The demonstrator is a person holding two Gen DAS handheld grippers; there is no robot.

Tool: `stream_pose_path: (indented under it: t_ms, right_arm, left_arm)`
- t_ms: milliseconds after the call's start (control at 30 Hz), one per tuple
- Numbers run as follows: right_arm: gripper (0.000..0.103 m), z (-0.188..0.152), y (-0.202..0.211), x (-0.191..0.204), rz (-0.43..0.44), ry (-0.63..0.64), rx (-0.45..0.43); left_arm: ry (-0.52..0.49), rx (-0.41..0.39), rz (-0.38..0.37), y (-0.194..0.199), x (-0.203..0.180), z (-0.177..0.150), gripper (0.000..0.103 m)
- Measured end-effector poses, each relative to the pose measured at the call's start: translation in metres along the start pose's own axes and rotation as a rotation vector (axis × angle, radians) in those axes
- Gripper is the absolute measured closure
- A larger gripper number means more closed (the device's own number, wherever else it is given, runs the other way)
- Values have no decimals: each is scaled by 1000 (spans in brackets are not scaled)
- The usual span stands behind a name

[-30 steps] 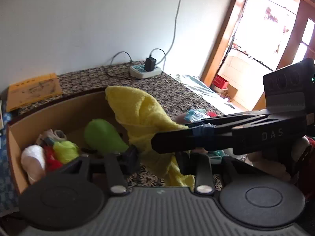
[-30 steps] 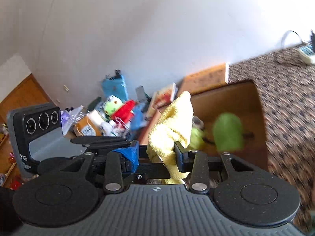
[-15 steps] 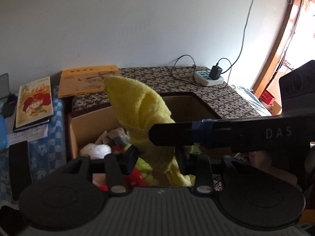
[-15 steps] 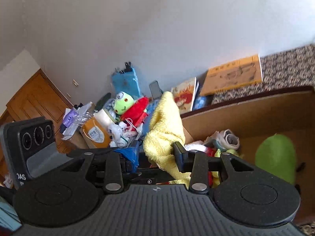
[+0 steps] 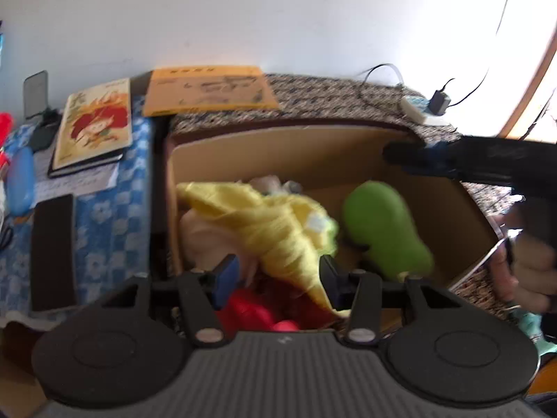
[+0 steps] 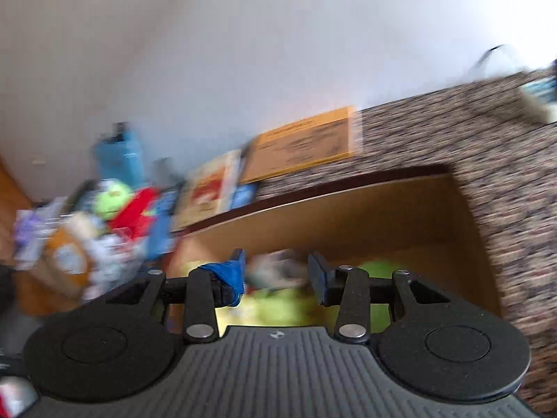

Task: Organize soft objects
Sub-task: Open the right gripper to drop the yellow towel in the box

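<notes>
The left wrist view looks forward and down over its own fingers into the cardboard box, close above it, with the right tool reaching in from the right edge. The right wrist view, blurred, faces the same box from lower and nearer its rim. Both share the box's interior, the orange booklet beyond it, and the wall behind.

A plain white wall backs a patterned tabletop; daylight, seemingly a doorway, glares right.

A patterned tablecloth carries the cardboard box, orange booklet; power strip.
</notes>
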State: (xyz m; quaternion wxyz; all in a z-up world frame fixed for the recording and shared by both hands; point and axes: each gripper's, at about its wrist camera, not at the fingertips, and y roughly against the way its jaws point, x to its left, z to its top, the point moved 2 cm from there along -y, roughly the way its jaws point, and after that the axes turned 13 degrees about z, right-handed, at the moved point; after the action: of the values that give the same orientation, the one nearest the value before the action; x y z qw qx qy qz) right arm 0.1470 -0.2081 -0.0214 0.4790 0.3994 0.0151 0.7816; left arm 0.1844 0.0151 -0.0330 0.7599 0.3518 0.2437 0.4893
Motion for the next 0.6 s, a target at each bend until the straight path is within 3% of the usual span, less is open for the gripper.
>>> stream_pose_path:
  t_ms: [100,167,333,467,600]
  right_arm:
    - [79,5,6,-12,-149,29,-9]
    - [79,5,10,-17,-196,52,-9]
    - [78,3,22,-30,-225,-19,-29]
    - [78,8,41,-39,-148,-134,-104]
    - [78,12,63,-42,-168,-138,-184]
  left_arm:
    - [-29,-30,-52,7,-16,8,56]
    - [-47,-37,-89,5,-30,12,56]
    - [-83,-2,-196,-11,-67,25,56]
    - [-75,28,-294,-32,-102,48,56]
    - [-70,89,-318,-63,-143,63,56]
